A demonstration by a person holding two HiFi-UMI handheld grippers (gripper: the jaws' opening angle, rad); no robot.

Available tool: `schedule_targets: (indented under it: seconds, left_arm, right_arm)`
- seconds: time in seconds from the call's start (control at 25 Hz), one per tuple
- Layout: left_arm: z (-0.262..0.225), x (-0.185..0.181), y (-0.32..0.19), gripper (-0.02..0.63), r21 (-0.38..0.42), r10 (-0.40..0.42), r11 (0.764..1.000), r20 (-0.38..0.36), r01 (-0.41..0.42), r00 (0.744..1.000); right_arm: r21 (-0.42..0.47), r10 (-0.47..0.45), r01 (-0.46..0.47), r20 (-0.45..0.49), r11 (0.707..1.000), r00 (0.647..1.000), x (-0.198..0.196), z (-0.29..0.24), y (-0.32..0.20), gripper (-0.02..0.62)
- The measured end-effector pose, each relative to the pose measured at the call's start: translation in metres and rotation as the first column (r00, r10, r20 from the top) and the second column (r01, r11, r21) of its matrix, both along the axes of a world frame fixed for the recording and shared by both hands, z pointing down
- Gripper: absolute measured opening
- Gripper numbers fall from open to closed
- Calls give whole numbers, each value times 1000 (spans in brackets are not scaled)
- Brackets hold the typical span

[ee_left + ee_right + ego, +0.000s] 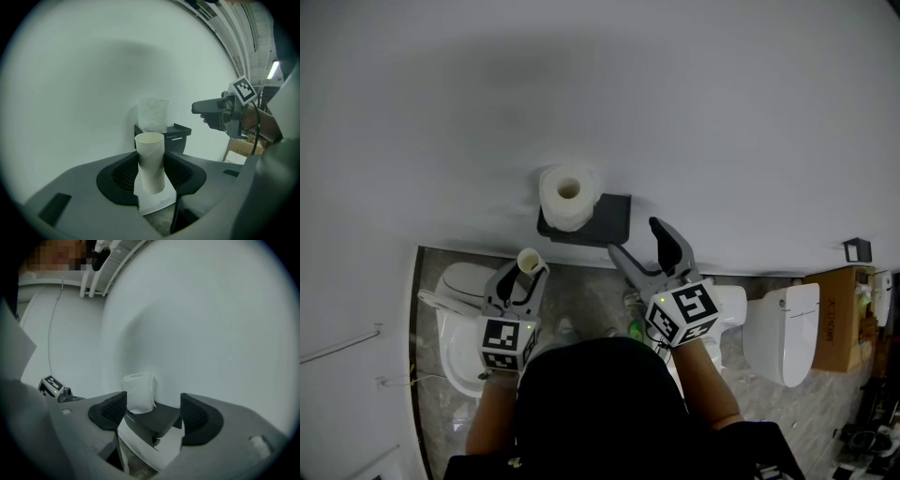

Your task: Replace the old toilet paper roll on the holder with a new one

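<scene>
My left tongs (151,171) are pinching the bare cardboard tube (150,154), upright between the pads. My right tongs (153,412) are standing spread and empty, pointing at the holder (611,217) on the wall (600,84). I am judging the old core removed. The full roll (569,195) is standing on end atop the holder; seating it properly may be remaining. The holder's pale label (176,138) is proving unreadable.
</scene>
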State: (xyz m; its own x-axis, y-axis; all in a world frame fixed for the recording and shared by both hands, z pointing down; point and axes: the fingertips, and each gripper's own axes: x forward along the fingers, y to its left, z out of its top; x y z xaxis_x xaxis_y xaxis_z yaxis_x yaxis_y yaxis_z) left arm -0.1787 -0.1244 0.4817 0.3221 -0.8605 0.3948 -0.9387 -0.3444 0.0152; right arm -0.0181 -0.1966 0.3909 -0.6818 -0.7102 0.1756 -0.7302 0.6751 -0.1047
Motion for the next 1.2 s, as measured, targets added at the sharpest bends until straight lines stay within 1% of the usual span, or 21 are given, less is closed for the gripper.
schedule_targets:
  seconds: [0.08, 0.28, 0.6, 1.0, 1.2]
  left_arm:
    - [-1, 15, -2, 181, 0, 23, 1000, -2, -23, 1000]
    - [-3, 52, -6, 181, 10, 79, 997, -13, -79, 997]
    - [-10, 105, -8, 181, 10, 180, 984, -16, -179, 984]
    - [-13, 158, -9, 181, 14, 298, 955, -22, -298, 954]
    - [-11, 171, -11, 181, 10, 332, 943, -31, -332, 943]
  right_arm:
    - [-4, 19, -19, -7, 1000, 1000, 17, 3, 5, 330]
    - [-22, 66, -66, -19, 998, 998, 55, 12, 17, 287]
    - [-40, 120, -120, -23, 992, 993, 103, 22, 38, 195]
    - [-87, 188, -189, -23, 978, 982, 141, 43, 62, 140]
    - [-106, 223, -224, -27, 969, 975, 155, 53, 67, 115]
